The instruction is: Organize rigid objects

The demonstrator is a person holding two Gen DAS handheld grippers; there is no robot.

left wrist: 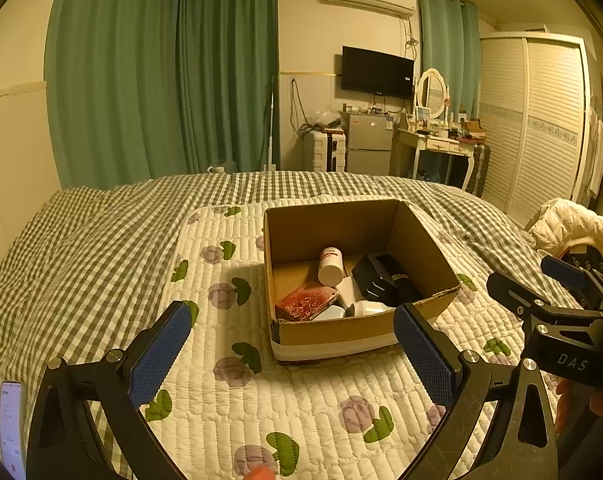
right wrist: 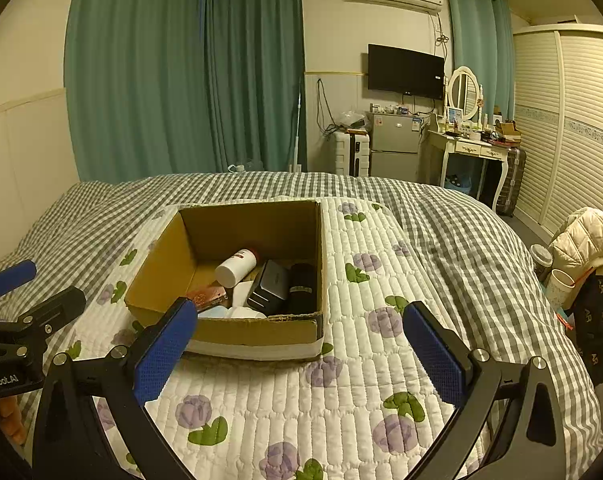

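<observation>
Both tongs hang released above the floral quilt (left wrist: 301,400), jaws spread wide with nothing between them: the left gripper (left wrist: 293,354) sits on the near side of the cardboard box (left wrist: 333,224), and the right gripper (right wrist: 301,354) is also on the box's near side, its left pad overlapping the box's front wall in the picture.

Every rigid item lies inside the box, gathered toward its near wall. A white bottle (left wrist: 330,266) lies on its side, long axis running from the near wall toward the far wall — its flat white base faces the grippers, its red-marked end points at the far wall. Beside it, toward the box's right wall, a black boxy case (left wrist: 375,278) rests tilted, and a dark cylinder (right wrist: 301,288) stands between that case and the right wall. A reddish patterned flat pack (left wrist: 305,302) lies near the box's left front corner, long axis slanting across the floor. Small white pieces (left wrist: 365,308) crowd against the near wall; what they are I cannot tell.
</observation>
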